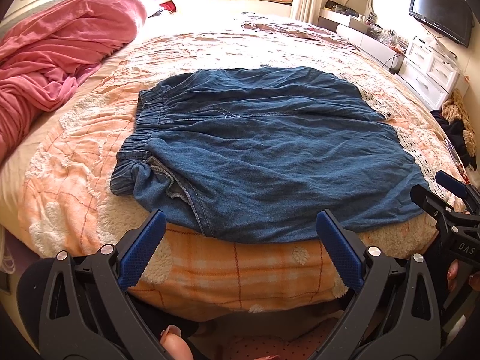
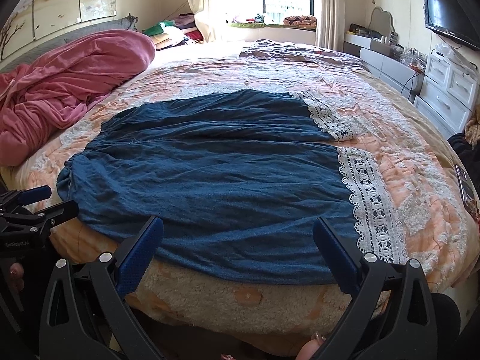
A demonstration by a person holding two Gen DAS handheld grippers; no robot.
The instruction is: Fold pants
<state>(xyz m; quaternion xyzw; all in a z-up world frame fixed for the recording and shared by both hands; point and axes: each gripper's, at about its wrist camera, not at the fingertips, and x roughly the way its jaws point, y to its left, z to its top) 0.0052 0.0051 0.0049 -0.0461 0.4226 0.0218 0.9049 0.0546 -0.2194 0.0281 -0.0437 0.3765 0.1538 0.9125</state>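
The pants (image 1: pixel 258 150) lie flat on the bed (image 1: pixel 210 273), long axis left–right: waistband before the left hand-held gripper (image 1: pixel 240 249), lace hems nearer the right hand-held gripper (image 2: pixel 237 252) — both spread, holding nothing, at the near edge.

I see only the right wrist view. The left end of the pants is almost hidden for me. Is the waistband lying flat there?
Observer: Not fully. The waistband is elastic and bunched up in gathers.
Operator: Is anything turned out near its near corner?
Observer: Yes, a side opening gapes there and shows the paler inside seam.
Operator: And the left hand-held gripper, is it open?
Observer: It is open, fingers wide apart, at the near edge of the pants, holding nothing.
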